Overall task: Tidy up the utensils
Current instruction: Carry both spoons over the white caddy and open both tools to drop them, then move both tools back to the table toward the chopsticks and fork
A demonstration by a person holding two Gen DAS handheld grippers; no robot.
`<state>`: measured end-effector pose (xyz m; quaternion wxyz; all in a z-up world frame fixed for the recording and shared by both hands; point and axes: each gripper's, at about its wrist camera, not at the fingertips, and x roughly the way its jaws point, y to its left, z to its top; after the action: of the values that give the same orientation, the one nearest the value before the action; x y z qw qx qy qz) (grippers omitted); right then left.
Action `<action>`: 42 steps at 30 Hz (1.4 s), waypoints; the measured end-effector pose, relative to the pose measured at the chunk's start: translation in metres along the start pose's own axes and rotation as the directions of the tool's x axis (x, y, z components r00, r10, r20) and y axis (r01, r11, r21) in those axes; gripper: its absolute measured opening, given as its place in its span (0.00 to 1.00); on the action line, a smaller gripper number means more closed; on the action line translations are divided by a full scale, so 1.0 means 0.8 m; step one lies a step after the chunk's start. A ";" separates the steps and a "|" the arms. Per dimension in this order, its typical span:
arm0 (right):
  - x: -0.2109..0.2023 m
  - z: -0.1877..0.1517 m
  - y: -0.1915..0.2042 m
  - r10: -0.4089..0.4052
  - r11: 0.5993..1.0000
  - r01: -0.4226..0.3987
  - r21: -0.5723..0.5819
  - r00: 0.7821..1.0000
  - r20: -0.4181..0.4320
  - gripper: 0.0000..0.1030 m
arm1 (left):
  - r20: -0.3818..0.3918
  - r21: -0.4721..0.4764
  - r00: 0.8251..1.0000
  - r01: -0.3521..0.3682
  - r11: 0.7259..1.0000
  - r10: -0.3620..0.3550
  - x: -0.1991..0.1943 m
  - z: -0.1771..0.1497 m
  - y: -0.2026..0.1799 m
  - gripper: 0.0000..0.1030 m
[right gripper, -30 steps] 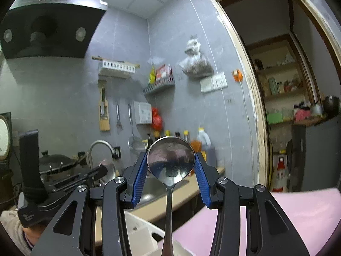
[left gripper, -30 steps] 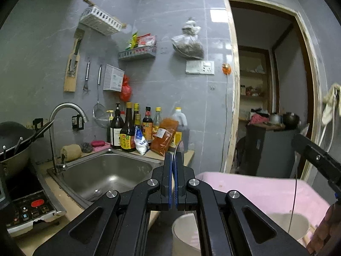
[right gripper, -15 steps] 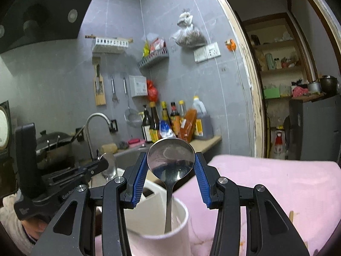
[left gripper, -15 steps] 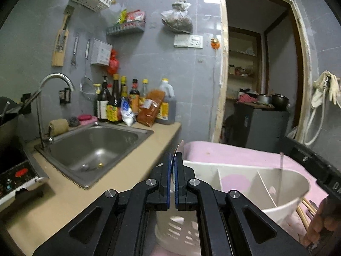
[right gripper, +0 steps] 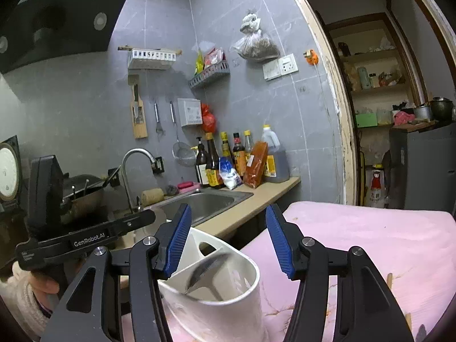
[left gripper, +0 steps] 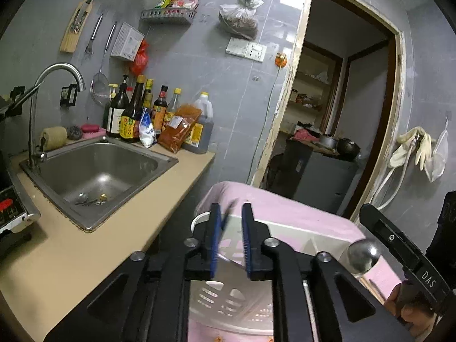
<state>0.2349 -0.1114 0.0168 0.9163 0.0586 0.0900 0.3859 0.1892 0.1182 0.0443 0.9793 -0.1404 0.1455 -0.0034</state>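
Left tool (left gripper: 230, 236), low in the centre of its own view, has its jaws opening, a narrow gap between the blue pads; a blurred utensil (left gripper: 228, 213) slants in that gap at the pad tips, and whether it is touching a pad cannot be told. Right tool (right gripper: 226, 245), at the bottom centre of its view, has its jaws opening too, standing wide apart with nothing pressed between the pads. Below and between them a spoon (right gripper: 205, 270), blurred, sits with its bowl inside the near compartment of the white utensil holder (right gripper: 245, 307).

Only the left wrist view shows the holder's (left gripper: 285, 228) perforated side, its inner dividers, the spoon bowl (left gripper: 362, 255) at the lower right beside the right tool's body, and small metal items lying in the sink (left gripper: 94, 171) at middle left. Only the right wrist view shows the range hood at upper left, the pan at middle left, and the left tool's body at lower left with a hand (right gripper: 42, 285) on it. Both views show the holder standing on a pink cloth (right gripper: 356, 242), next to the tan surface (left gripper: 85, 256).
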 end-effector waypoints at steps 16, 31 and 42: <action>-0.127 0.046 -0.031 -0.310 0.945 0.321 -0.061 0.939 0.146 1.00 | 0.119 0.153 0.991 0.045 0.987 -0.064 -0.044 0.011 -0.103 0.79; -0.232 0.009 -0.108 -0.575 0.817 0.574 -0.056 0.818 -0.019 1.00 | -0.140 0.377 0.971 0.233 0.896 -0.194 -0.002 -0.074 -0.226 0.83; -0.223 -0.042 -0.151 -0.512 0.849 0.527 -0.021 0.814 -0.276 0.69 | -0.336 0.455 0.924 0.328 0.828 -0.182 0.039 -0.137 -0.276 0.66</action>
<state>0.1896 -0.3219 -0.0164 0.9635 0.0042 0.2380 0.1228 0.1955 -0.1253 -0.0043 0.9418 0.1033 0.2554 -0.1928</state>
